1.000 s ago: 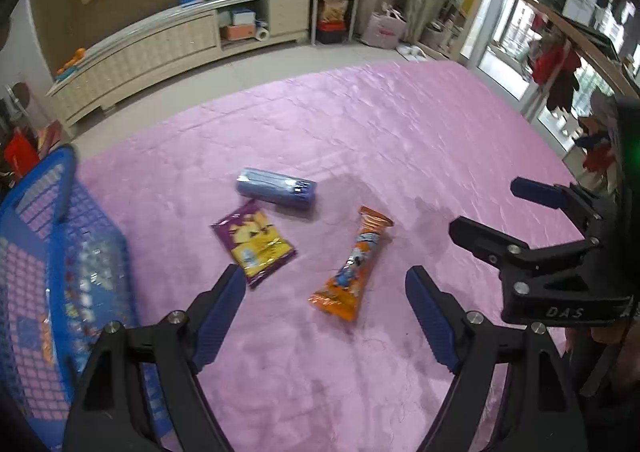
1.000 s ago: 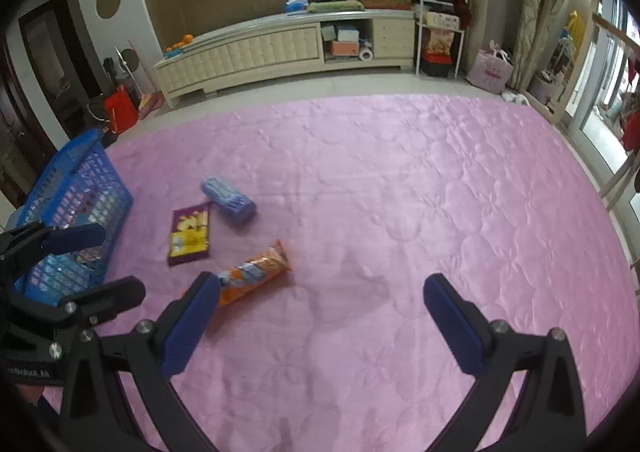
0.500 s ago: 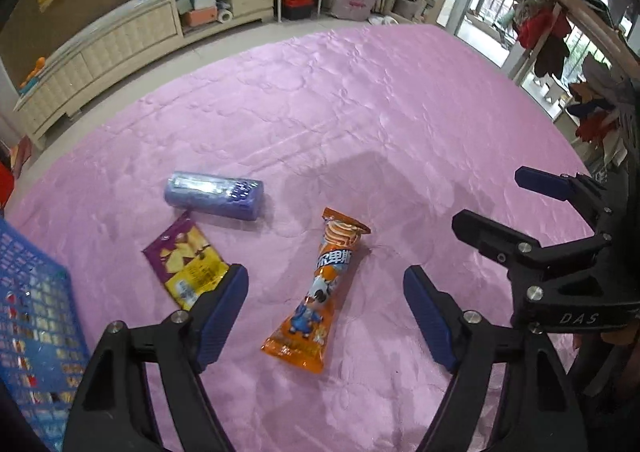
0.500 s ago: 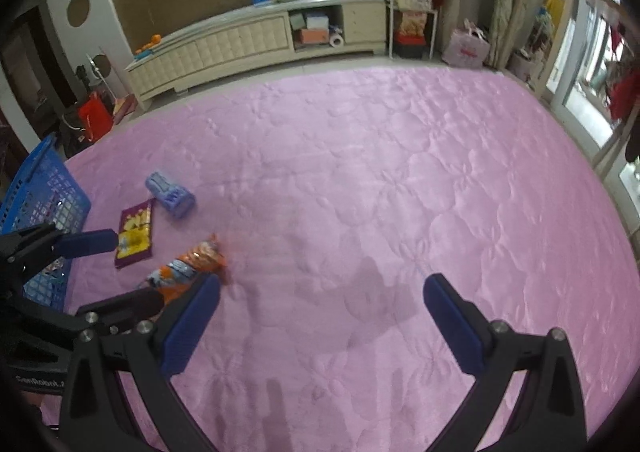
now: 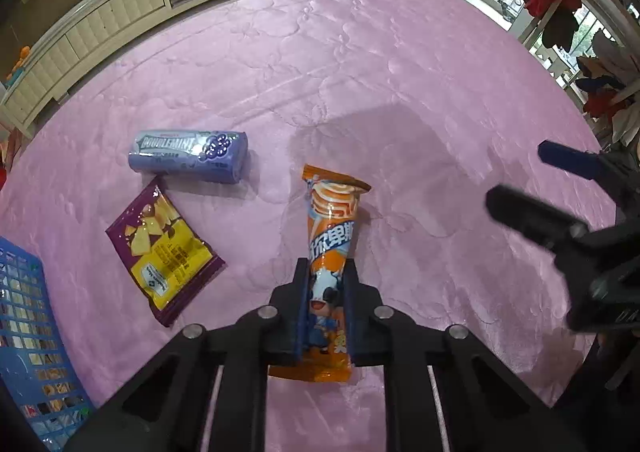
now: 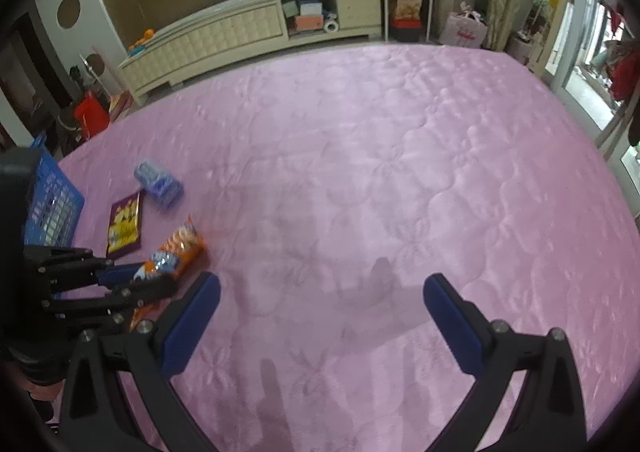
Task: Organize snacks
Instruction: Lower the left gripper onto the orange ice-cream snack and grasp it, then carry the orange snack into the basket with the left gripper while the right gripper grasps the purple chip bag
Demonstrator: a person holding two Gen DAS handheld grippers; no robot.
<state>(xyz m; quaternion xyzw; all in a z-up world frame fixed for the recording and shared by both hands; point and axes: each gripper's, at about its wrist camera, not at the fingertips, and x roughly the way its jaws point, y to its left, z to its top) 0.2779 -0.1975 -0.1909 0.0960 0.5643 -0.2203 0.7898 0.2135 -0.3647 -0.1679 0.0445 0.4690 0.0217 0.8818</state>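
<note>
My left gripper [image 5: 325, 272] is shut on the lower part of an orange snack packet [image 5: 331, 224] that lies on the pink quilted mat; it also shows in the right wrist view [image 6: 178, 248], held by the left gripper [image 6: 148, 277]. A blue gum roll [image 5: 188, 156] and a purple-yellow chip bag [image 5: 164, 248] lie to the left of it. A blue basket [image 5: 28, 336] stands at the far left. My right gripper [image 6: 320, 302] is open and empty over bare mat, to the right of the snacks.
The pink mat [image 6: 380, 156] spreads wide to the right and far side. A long cream cabinet [image 6: 248, 36] runs along the far wall. Shelves, bags and glass doors [image 6: 580, 32] stand at the right.
My left gripper has moved down and forward over the orange packet and shut on it. The right gripper stays open and has shifted little.
</note>
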